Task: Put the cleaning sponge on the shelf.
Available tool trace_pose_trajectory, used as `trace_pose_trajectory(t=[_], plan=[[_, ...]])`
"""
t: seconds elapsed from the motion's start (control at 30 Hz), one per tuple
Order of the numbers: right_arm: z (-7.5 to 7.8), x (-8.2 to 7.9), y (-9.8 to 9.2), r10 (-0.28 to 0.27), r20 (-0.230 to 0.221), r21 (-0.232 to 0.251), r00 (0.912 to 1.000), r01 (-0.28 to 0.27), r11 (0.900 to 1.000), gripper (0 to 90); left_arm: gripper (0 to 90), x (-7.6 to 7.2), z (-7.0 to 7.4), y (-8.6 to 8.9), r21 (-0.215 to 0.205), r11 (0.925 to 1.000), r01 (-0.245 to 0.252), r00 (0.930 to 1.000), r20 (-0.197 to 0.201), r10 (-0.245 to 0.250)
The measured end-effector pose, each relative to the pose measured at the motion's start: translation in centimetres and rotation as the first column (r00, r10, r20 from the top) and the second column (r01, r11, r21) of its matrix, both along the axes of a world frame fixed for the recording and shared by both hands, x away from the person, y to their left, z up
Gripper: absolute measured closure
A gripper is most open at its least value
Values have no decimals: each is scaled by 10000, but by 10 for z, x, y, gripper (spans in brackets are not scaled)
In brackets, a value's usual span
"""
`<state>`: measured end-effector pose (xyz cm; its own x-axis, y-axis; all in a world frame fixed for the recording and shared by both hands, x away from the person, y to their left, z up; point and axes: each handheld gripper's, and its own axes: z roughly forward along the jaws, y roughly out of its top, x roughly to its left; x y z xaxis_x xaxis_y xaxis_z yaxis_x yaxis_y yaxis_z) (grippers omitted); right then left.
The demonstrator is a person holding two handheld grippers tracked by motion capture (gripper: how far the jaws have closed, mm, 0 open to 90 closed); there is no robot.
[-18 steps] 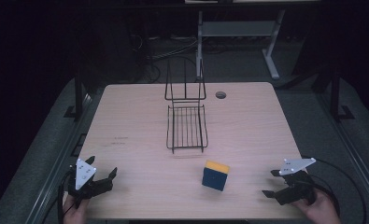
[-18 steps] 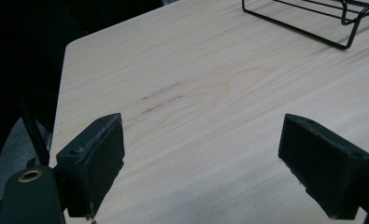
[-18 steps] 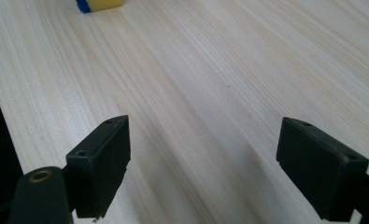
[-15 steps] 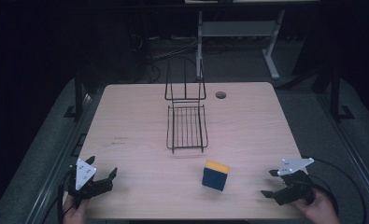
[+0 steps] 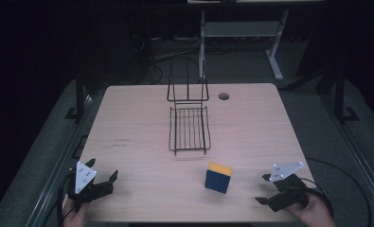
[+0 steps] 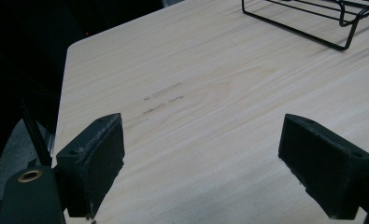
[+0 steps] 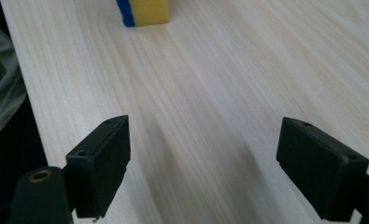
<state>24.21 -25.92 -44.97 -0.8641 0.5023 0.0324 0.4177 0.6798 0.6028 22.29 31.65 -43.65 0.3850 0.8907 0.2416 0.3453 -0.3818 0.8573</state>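
A blue and yellow sponge block [image 5: 218, 178] stands on the wooden table [image 5: 142, 123], toward the front and right of centre. It also sits at the top of the right gripper view as the sponge [image 7: 144, 12]. My right gripper [image 5: 265, 189] rests at the table's front right corner, open, with bare wood between its jaws [image 7: 203, 154]. My left gripper [image 5: 104, 182] sits at the front left corner, open too, nothing between its pads [image 6: 198, 154]. A black wire rack [image 5: 189, 120] stands mid-table behind the sponge, its corner in the left gripper view [image 6: 322, 18].
A round hole [image 5: 223, 96] sits in the table near the back edge. Behind the table are a dark floor, cables and a grey metal stand [image 5: 251, 33]. Bare wood lies between the grippers and the rack.
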Motion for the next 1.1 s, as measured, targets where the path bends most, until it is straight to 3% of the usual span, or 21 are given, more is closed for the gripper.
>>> trace_pose_trajectory(t=[0.13, 0.73, 1.1], plan=[[-1, 0, 8, 247, -121, -39, 9996, -248, 9997, 172, 139, 1, 0, 0, -29, 10000, 3, 10000, -9, -3], [3, -2, 52, 1405, 96, -299, 9900, -1401, 9897, 175, 139, 0, -1, -2, -81, 10000, 29, 10000, 13, -29], [7, 2, 69, 1674, 174, -405, 9857, -1666, 9852, 178, 139, 0, 0, -1, -159, 9999, 2, 10000, -18, -2]])
